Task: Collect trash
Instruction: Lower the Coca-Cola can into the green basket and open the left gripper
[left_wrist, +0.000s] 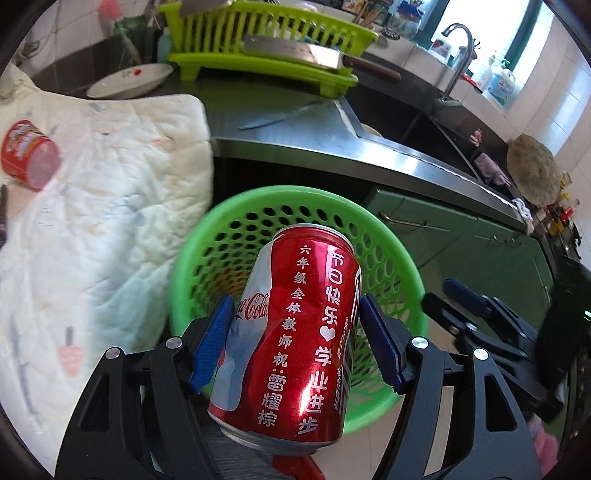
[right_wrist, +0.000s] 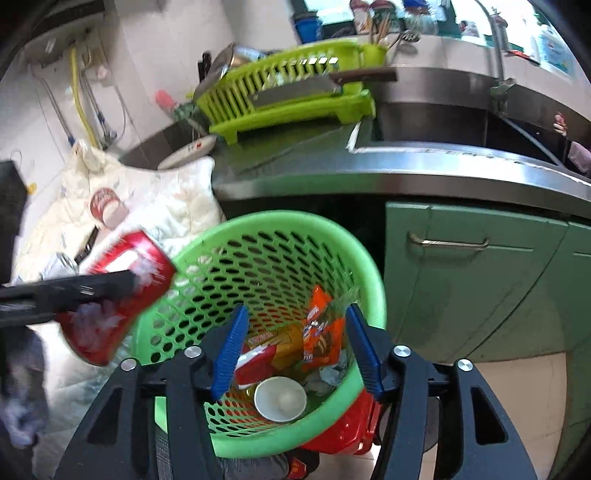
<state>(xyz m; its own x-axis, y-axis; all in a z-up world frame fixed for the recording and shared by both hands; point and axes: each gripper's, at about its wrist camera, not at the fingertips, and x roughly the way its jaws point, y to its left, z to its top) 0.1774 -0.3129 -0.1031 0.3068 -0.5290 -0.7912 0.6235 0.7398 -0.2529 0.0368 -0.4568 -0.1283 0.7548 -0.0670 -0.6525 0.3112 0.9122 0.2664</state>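
Note:
My left gripper (left_wrist: 295, 343) is shut on a dented red Coca-Cola can (left_wrist: 295, 332) and holds it over the green perforated trash basket (left_wrist: 229, 206). In the right wrist view the same can (right_wrist: 122, 295) is blurred at the basket's left rim, held by the left gripper's black fingers (right_wrist: 74, 291). My right gripper (right_wrist: 295, 347) is open and empty, above the basket (right_wrist: 295, 221). Inside the basket lie an orange snack wrapper (right_wrist: 317, 332), a red wrapper (right_wrist: 255, 358) and a white paper cup (right_wrist: 280, 398). A red paper cup (left_wrist: 29, 155) lies on its side on the white quilted cloth (left_wrist: 92, 221).
A steel counter (left_wrist: 295, 136) holds a lime dish rack (left_wrist: 266, 48) with a cleaver, a white plate (left_wrist: 129, 79) and a knife (left_wrist: 277, 116). A sink and tap (left_wrist: 458, 59) lie to the right. Green cabinets (right_wrist: 480, 280) stand behind the basket. A red stool (right_wrist: 347, 432) stands under the basket.

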